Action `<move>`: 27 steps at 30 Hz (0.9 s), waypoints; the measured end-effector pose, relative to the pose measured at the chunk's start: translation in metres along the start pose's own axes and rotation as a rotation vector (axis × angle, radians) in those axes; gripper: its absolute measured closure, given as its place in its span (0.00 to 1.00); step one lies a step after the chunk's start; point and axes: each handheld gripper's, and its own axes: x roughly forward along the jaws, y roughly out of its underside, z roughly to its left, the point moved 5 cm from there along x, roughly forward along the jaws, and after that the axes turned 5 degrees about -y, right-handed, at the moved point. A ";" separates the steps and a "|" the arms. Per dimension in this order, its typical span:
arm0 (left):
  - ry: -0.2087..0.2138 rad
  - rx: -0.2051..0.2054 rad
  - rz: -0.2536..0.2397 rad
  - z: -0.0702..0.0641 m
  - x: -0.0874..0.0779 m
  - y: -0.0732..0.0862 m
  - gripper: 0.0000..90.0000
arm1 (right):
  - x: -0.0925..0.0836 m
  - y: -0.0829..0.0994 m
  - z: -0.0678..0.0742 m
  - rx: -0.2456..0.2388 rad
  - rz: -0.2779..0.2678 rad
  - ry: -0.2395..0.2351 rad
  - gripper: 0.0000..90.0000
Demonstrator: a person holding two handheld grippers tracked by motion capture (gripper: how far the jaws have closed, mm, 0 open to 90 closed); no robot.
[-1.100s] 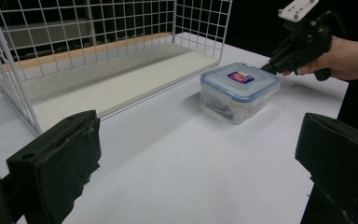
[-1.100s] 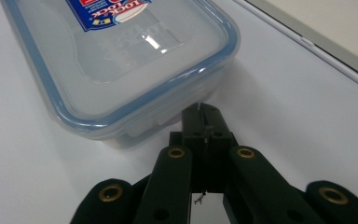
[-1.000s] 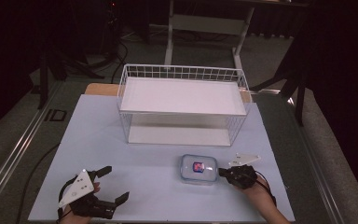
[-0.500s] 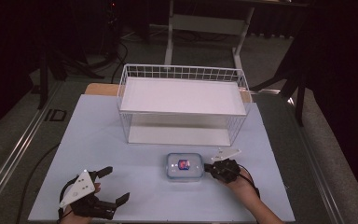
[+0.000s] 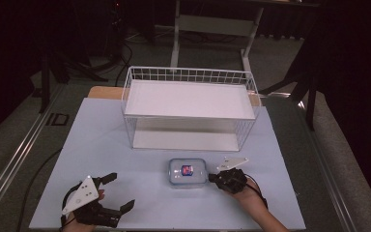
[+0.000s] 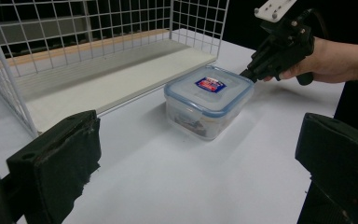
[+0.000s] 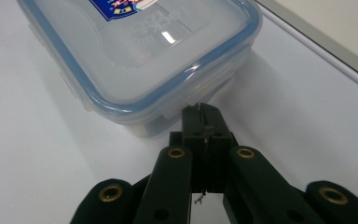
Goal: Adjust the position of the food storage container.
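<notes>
White table (image 5: 125, 145) — closed right hand-held gripper (image 5: 211, 178) touching container (image 5: 187, 171).

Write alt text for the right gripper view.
The right gripper, its black jaws shut, presses its tip against the latch flap of a clear plastic container with a blue-rimmed lid, which sits on a white table.

Black hand-held gripper (image 7: 200, 109) with brass-ringed screw holes, pale three-cornered top plate, trailing cable.
</notes>
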 end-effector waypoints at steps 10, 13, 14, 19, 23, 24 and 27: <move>0.000 -0.001 0.001 0.000 0.000 0.000 0.01 | 0.006 -0.005 0.005 0.007 0.002 -0.007 1.00; 0.000 -0.002 0.000 0.000 0.000 0.000 0.01 | 0.008 -0.008 0.005 -0.002 0.001 -0.006 1.00; 0.000 -0.002 0.000 0.000 0.000 0.000 0.01 | 0.008 -0.008 0.005 -0.002 0.001 -0.006 1.00; 0.001 -0.004 -0.001 0.001 0.000 0.000 0.01 | 0.017 -0.015 0.009 -0.005 -0.002 -0.027 1.00; -0.001 -0.005 -0.001 0.002 0.000 0.001 0.01 | 0.022 -0.019 0.011 -0.010 -0.011 -0.037 1.00; 0.000 -0.006 -0.002 0.002 -0.001 0.001 0.01 | 0.023 -0.020 0.012 -0.007 -0.010 -0.037 1.00; 0.000 -0.003 -0.003 0.001 -0.001 0.000 0.01 | 0.027 -0.023 0.016 -0.020 -0.007 -0.046 1.00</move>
